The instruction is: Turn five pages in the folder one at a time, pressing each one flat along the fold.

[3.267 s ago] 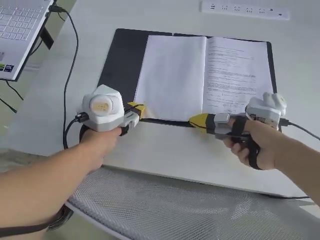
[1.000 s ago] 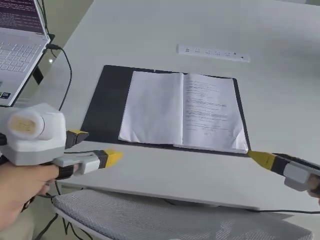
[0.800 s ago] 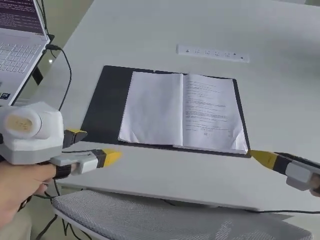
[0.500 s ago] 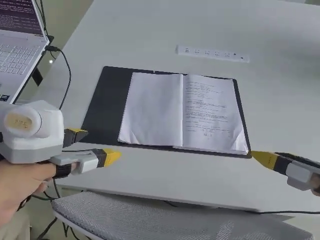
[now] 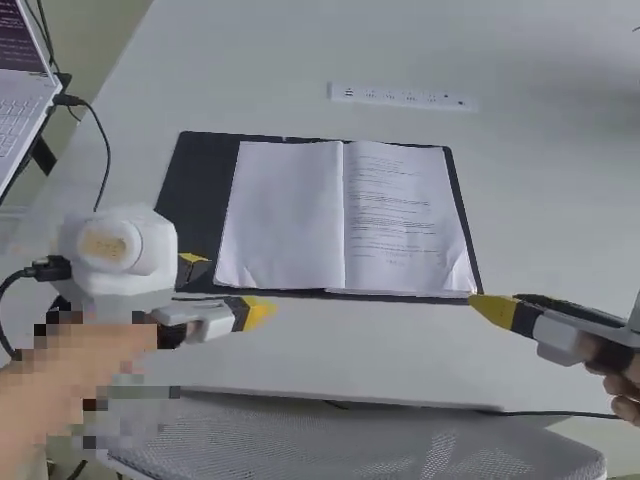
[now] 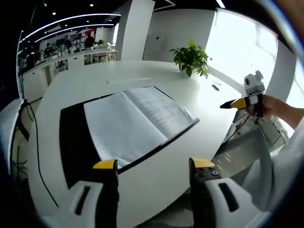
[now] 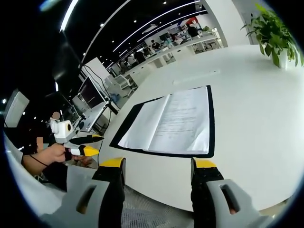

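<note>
Lying open, flat black folder, smooth white rectangular pages

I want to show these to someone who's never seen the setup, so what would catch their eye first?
The open black folder in the middle of the white table catches the eye first, with a blank page on the left and a printed page on the right. Next come the yellow-tipped jaws of the left gripper and the right gripper, both open, held near the folder's front corners.
</note>
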### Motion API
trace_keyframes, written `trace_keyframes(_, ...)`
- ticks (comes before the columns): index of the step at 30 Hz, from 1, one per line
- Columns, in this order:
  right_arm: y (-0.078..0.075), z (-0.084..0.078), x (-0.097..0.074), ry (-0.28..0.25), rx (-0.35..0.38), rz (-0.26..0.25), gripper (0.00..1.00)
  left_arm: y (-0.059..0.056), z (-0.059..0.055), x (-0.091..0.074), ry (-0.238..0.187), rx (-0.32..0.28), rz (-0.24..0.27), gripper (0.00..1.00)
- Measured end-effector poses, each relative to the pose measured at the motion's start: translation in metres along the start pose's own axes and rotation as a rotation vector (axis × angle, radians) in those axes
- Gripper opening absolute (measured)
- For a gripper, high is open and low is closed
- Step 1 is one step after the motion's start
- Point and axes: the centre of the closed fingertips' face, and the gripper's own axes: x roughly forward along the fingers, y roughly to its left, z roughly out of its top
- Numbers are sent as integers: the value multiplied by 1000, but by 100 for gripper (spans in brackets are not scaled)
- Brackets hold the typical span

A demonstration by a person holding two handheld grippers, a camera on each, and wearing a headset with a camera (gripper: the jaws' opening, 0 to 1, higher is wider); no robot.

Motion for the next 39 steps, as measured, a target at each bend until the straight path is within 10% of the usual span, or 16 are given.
trace_keyframes(17, -22, -34, 2, -12, 66, -19, 52, -67, 30, 151, 3, 149, -53, 61)
trace_keyframes(28, -35, -31, 2, -77, 152, -2, 50, -90, 46, 201, -98, 157, -5, 62)
trace_keyframes(39, -43, -23, -3, -117, 207, 12, 50, -86, 31, 219, -72, 182, 106, 62)
